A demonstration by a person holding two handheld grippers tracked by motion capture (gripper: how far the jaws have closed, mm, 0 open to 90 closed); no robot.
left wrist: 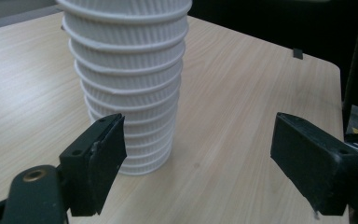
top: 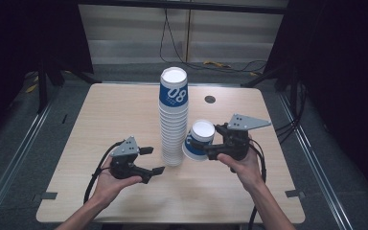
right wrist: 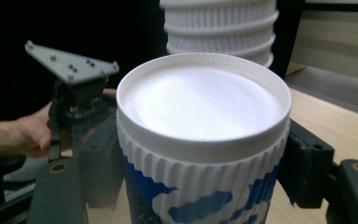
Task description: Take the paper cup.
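Fingers of our right gripper (top: 202,146) are clamping a blue-and-white paper cup (top: 199,139), its rim (right wrist: 204,100) facing up, just beside the tall cup stack (top: 173,117) at that stack's 4 o'clock. We are holding our left gripper (top: 149,160) with its fingers (left wrist: 100,158) standing apart around nothing, near the stack's base at its 8 o'clock. Bare bench (top: 124,110) is lying open toward 10 o'clock and along the near edge. At 1 o'clock a small dark hole (top: 210,99) is sitting in the bench top.
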